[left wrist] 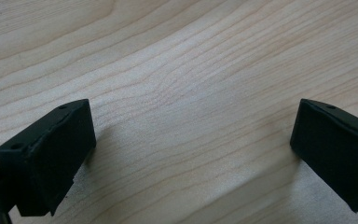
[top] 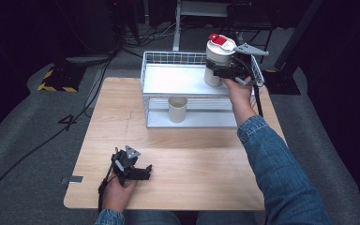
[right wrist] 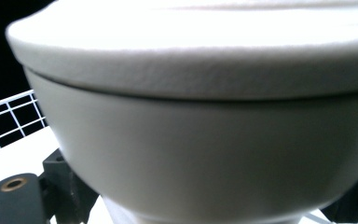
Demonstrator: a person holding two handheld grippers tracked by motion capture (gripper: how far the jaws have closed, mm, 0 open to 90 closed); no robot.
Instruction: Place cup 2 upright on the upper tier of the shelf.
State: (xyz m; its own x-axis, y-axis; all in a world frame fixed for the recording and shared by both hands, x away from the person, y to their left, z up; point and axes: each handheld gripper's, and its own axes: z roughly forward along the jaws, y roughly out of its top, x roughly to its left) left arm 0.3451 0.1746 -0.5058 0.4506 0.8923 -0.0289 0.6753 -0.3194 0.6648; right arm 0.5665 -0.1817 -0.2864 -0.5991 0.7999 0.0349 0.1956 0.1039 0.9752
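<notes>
At one o'clock on the tabletop, over the upper shelf of the wire rack: one white cylindrical lidded container with a red-and-white cap [top: 219, 60], upright, long axis vertical. It stands at the shelf's right end; whether its base touches the shelf or hangs just above it cannot be told. In the right gripper view its wide pale lid and body [right wrist: 205, 140] press close against the camera.

Right gripper [top: 226, 71]: clamped on the container's lower body from the near side, jaws either side of it, the person's denim-sleeved arm stretched forward. This is the nearer hand by far; the container lies straight ahead of the claw, so any lift or set-down runs along the vertical axis.

White wire two-tier rack [top: 168, 58]: sits at twelve o'clock on the table, open toward the person. Upper shelf holds the container alone. Lower shelf holds one cream open-topped cylindrical cup [top: 177, 109], upright, at about the shelf's middle, left of and below the container, well apart from it.

Left gripper [top: 138, 172]: resting at seven o'clock on the light wooden table [top: 192, 168], far from the rack. Jaws stand wide apart with nothing between them; bare wood grain [left wrist: 191, 116] lies in the gap.
</notes>
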